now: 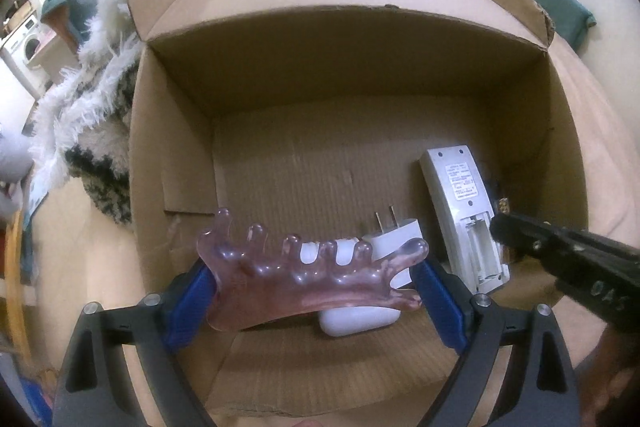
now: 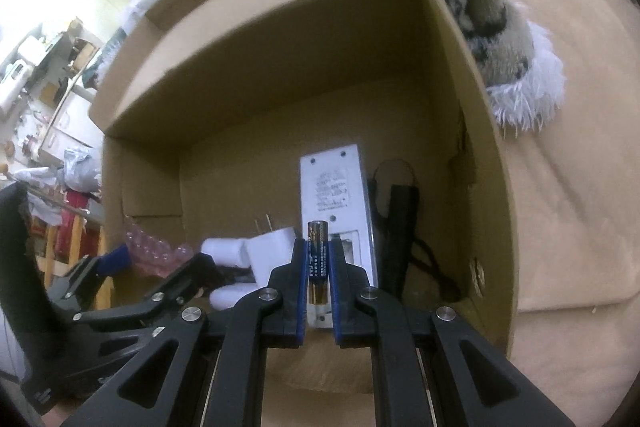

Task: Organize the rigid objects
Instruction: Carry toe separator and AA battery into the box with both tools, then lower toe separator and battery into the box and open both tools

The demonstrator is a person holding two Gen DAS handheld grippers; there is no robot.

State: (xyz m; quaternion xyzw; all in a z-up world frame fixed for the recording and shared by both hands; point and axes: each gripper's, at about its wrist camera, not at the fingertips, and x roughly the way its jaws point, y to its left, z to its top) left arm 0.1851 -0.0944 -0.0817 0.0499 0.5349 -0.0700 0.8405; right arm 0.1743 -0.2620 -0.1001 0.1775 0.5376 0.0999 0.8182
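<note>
Inside the cardboard box: white remote, face down, battery bay uncovered; white plug adapter beside it; black corded item by the box's wall. Above the box floor, left gripper clamped a pink comb-shaped massager; right gripper pinched a battery upright.

remote in box, charger seemingly left

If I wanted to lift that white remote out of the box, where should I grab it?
Grip the white remote across its long side edges near the middle, coming straight down from above. It lies flat, back up, battery bay open, with the charger alongside.
</note>
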